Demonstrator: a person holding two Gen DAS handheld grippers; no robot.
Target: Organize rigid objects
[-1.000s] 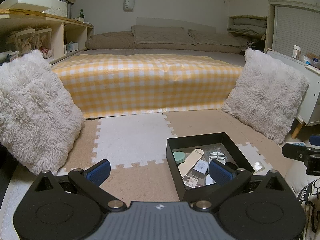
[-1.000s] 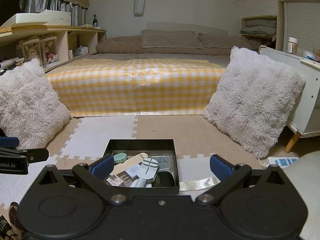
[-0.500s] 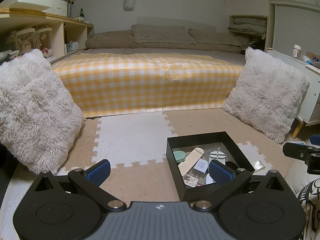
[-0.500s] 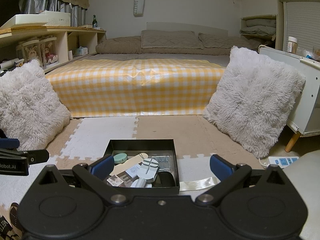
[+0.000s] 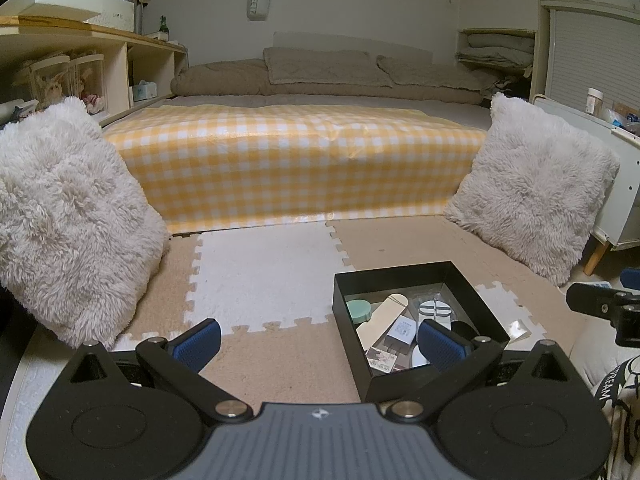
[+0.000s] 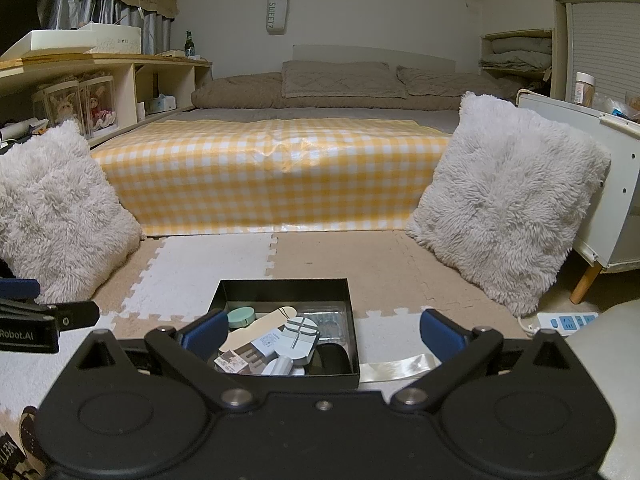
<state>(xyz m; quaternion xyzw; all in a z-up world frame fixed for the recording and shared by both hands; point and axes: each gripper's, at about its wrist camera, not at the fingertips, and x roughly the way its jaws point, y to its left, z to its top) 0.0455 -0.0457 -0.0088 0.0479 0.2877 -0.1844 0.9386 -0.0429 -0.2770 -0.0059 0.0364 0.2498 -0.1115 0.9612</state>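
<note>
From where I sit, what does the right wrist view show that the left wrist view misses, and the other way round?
Only the right wrist view shows the white power strip on the floor and the long clear strip beside the box. Only the left wrist view shows the printed fabric at lower right. Both show the black box of small items, including the round green case, both fluffy cushions and the checked bed cover. Each view also shows its own open, empty tool, left tool and right tool.
</note>
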